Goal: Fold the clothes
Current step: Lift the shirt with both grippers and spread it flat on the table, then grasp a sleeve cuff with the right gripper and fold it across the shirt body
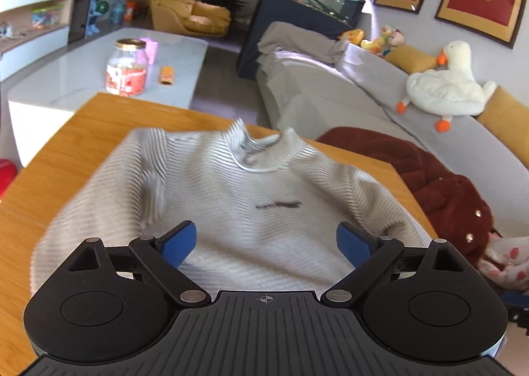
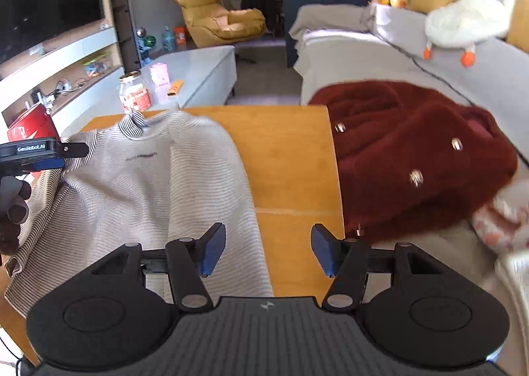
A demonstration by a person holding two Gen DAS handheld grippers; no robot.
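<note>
- Left gripper [image 1: 266, 245], seen from its own wrist camera, has its blue pads spread wide apart with nothing between them, hovering over the lower part of the striped sweater [image 1: 224, 197].
- That sweater lies front-up on the wooden table [image 1: 66, 151], collar at the far end, small dark logo on the chest.
- Beyond the table's far edge stands a glass jar [image 1: 127, 66] on a pale coffee table [image 1: 99, 78]; off the wooden table's right edge lies a dark red fleece coat [image 1: 439, 184].
- Right gripper [image 2: 268, 250], in its own view, is also open and empty, above bare wood just right of the sweater's [image 2: 148, 197] edge.
- At the sweater's left edge the left gripper [image 2: 71, 154] appears side-on against the cloth; whether it pinches fabric I cannot tell there.
- Right of the table [image 2: 291, 164] the coat [image 2: 413, 157] rests on the sofa [image 2: 363, 55].
</note>
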